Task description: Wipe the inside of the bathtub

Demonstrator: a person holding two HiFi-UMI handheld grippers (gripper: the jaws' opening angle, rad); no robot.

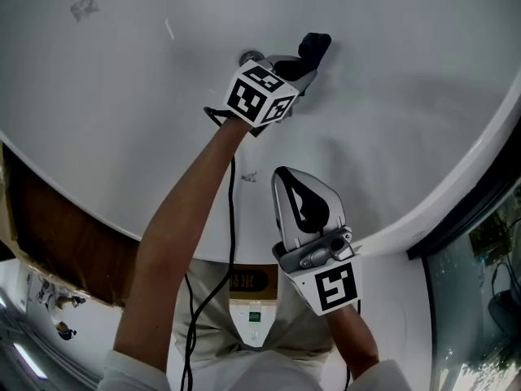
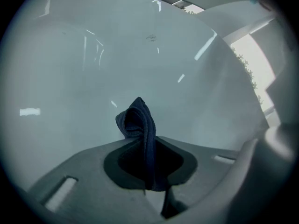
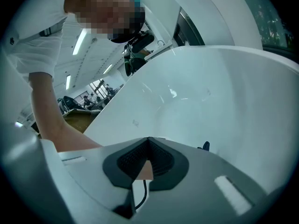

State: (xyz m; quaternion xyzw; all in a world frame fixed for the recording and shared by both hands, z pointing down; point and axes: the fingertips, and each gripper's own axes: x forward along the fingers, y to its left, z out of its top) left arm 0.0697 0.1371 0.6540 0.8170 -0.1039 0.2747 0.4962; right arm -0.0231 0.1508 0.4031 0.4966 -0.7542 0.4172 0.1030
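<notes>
The white bathtub (image 1: 122, 96) fills the head view, its curved inside wall (image 2: 93, 69) also filling the left gripper view. My left gripper (image 1: 303, 65) reaches deep into the tub and is shut on a dark blue cloth (image 1: 314, 47), which sticks up from between the jaws (image 2: 139, 120) against the wall. My right gripper (image 1: 295, 182) hangs over the tub's near side, shut with nothing in it. In the right gripper view the closed jaws point along the tub's inside (image 3: 210, 106), and a bit of the cloth (image 3: 205, 146) shows beyond them.
The tub's rim (image 1: 456, 177) curves down the right side, with a dark window frame (image 1: 480, 210) beyond it. A round metal drain fitting (image 1: 247, 56) sits beside the left gripper. A black cable (image 1: 230, 243) hangs along my left arm. A brown floor strip (image 1: 57, 226) lies at left.
</notes>
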